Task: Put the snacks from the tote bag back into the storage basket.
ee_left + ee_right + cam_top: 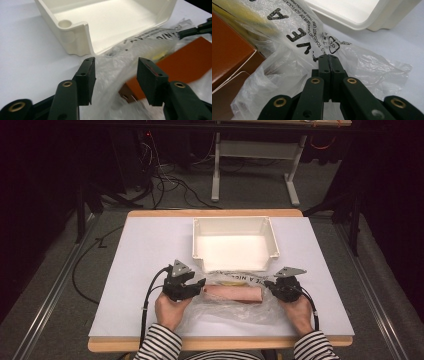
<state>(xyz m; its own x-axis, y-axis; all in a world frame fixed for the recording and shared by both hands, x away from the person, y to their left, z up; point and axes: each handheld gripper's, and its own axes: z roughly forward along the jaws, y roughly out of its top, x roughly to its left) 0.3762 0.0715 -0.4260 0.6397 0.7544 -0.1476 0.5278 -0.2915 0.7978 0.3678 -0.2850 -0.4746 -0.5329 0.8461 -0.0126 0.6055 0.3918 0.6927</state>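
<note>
A clear plastic bag (225, 309) with black print lies on the white table near the front edge. Inside it lies a long brown box (235, 293). My left gripper (200, 284) is at the bag's left end. In the left gripper view its jaws stand open (116, 61), with the bag's film (112, 75) loose between them and the brown box (185, 60) beyond. My right gripper (270, 285) is at the bag's right end. Its jaws are pressed together (329, 58) on a fold of the bag (294, 37), with the box (227, 50) to the left.
An empty white bin (234, 220) stands just behind the bag at the table's middle; its corner (75, 40) is close to my left jaws and its rim (372, 20) is past my right ones. White table surface (150, 250) spreads to the left and right.
</note>
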